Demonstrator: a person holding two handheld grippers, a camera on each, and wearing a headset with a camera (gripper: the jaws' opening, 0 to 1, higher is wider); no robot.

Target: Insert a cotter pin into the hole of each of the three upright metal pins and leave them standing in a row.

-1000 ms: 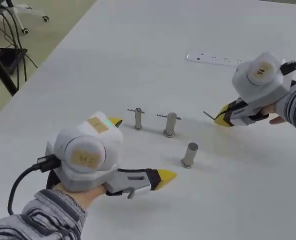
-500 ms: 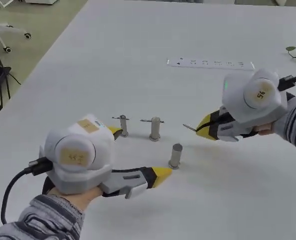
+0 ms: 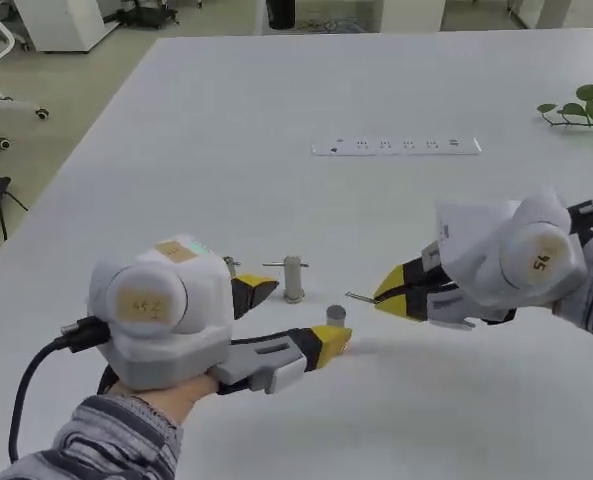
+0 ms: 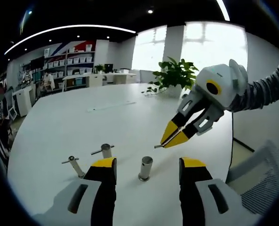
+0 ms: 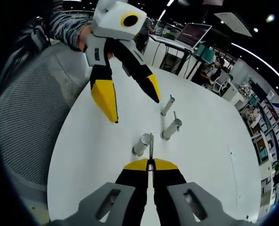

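At the near edge of the white table (image 3: 276,100), a person's hand (image 3: 166,395) grips the left gripper (image 3: 309,313), its yellow-tipped jaws spread wide and clasping nothing. In the left gripper view the bare metal pin (image 4: 146,168) stands upright just ahead of the gap between those jaws, touching neither.

From the other side the right gripper (image 3: 381,297) points toward that same pin, jaws clenched on a thin cotter pin (image 3: 359,297) that juts from the tips. The cotter pin's free end hangs in the air close beside the bare metal pin's top, which has nothing through it. In the right gripper view the held cotter pin (image 5: 151,146) runs alongside the bare metal pin (image 5: 141,144); whether the two touch cannot be told.

A little farther back, the second metal pin (image 3: 294,278) stands upright with a crosswise cotter (image 3: 274,265) through its top. The third metal pin (image 4: 74,165), fitted likewise, stands beside it, half hidden behind the left gripper's body in the head view. The bare pin sits nearer the person than the other two.

Well beyond them a white power strip (image 3: 396,147) lies flat on the table, and a potted plant (image 3: 576,105) shows at the far right edge.
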